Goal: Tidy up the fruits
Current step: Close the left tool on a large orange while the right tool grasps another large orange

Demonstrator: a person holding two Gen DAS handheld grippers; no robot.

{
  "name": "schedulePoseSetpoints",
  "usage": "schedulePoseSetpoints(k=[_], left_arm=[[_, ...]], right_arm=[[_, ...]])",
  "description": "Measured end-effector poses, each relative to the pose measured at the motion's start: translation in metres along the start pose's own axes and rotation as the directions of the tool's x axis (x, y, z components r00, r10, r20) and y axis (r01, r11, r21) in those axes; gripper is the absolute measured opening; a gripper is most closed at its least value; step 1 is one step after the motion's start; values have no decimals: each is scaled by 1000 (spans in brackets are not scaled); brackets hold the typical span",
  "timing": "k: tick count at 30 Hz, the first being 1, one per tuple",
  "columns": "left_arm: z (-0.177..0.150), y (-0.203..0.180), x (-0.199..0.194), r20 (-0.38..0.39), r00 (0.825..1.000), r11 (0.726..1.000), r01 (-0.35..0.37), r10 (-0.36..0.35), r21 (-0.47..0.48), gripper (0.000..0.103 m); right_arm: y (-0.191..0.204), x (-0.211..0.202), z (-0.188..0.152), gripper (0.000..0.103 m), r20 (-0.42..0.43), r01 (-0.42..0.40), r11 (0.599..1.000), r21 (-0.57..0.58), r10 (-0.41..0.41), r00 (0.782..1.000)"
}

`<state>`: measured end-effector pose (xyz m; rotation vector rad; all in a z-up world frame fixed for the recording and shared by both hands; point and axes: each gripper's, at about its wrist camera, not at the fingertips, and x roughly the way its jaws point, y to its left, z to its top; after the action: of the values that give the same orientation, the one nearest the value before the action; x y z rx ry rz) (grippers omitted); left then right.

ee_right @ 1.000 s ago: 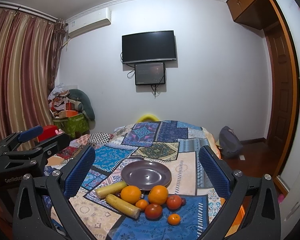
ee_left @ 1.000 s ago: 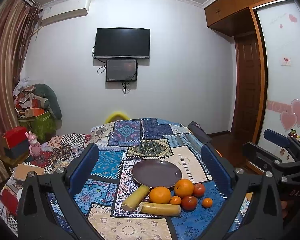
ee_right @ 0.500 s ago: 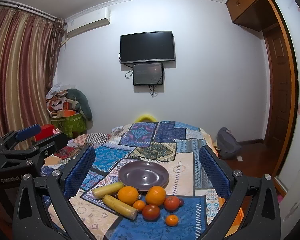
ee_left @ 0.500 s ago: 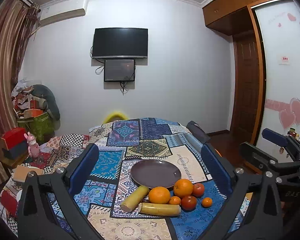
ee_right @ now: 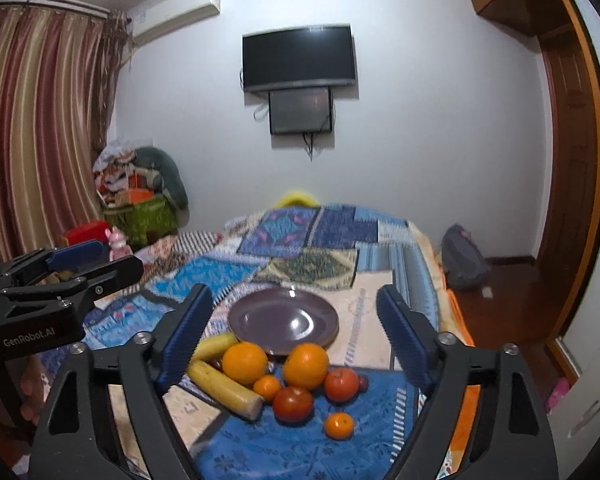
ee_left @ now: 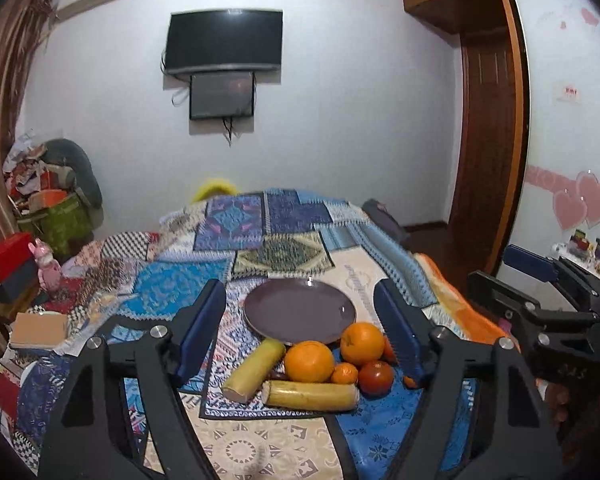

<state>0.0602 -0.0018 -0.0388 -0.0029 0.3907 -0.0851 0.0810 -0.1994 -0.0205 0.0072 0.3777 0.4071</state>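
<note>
Right gripper point(ee_right: 296, 334), jaws just narrowed with nothing between them, above fruit pile point(ee_right: 288, 380) beside empty purple plate point(ee_right: 283, 322) on patchwork cloth point(ee_right: 300, 240).

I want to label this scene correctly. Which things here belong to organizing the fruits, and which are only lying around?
For the job: purple plate, two big oranges, small mandarins, red tomatoes, yellow cane pieces.

Just lying about: wall TV, pink toy, red box, backpack.

A dull purple plate point(ee_right: 283, 320) sits on a patchwork cloth point(ee_right: 300, 236) of blue, teal, cream and green patterned squares. Near it lie two bright oranges point(ee_right: 245, 363), small orange mandarins point(ee_right: 339, 425), red tomatoes point(ee_right: 293, 404) and pale yellow cane pieces point(ee_right: 224, 390). The fingers point(ee_right: 186, 336) have ribbed blue pads on black frames.
</note>
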Motion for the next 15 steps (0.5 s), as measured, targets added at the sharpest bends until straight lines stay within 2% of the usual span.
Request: schedulePoseSetpoints(k=[4,8,11,15], left_arm=[[-8,-2,27,-64,998,1000,-6,7,9,77],[-19,-1,57,-141,990,1000,23,-22,2,76],[-28,1,83,-206,978,1000,31,-31,-3,67],[-42,3,115,-312,949,999,41,-47,-28,54]], right_arm=[[-9,17,-10,69,-69,-10,1000,11,11,998],[-17,35,-19,67,-140,-26,1000,17,29,990],[-24,52,-24,67,-196,-35,998,44,42,980],[-31,72,-37,67,-265,-62,993,96,85,961]])
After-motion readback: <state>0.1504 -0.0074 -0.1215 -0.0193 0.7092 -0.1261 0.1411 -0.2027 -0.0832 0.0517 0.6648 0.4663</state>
